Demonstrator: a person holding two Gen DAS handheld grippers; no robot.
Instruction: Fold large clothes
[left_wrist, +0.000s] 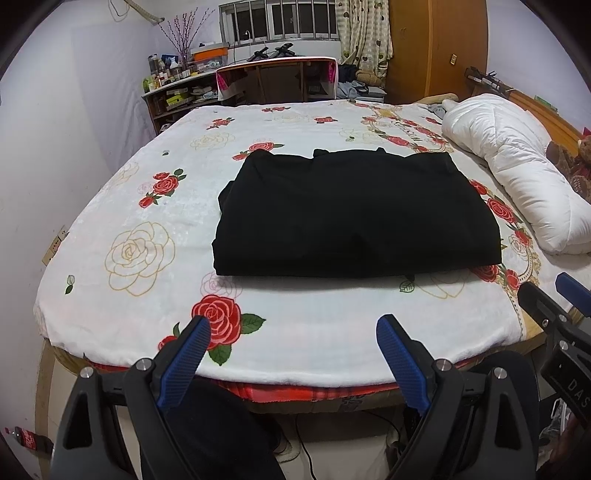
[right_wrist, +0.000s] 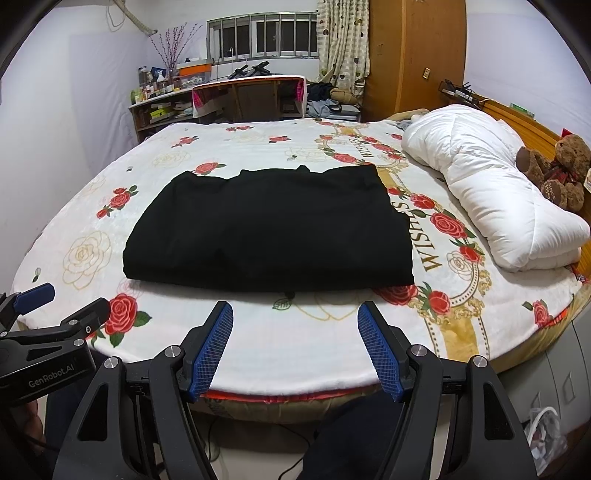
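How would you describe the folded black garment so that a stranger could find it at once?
Start from the big bed with the white rose-printed blanket. Near its middle lies the folded black cloth garment, a flat rectangle, left of the rolled white quilt and the brown teddy bear. It is the only plain dark thing on the blanket.

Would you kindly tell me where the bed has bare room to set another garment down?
Free: the strip between the black garment and the near bed edge, and left of the garment. Crowded: right side, with duvet and teddy bear.
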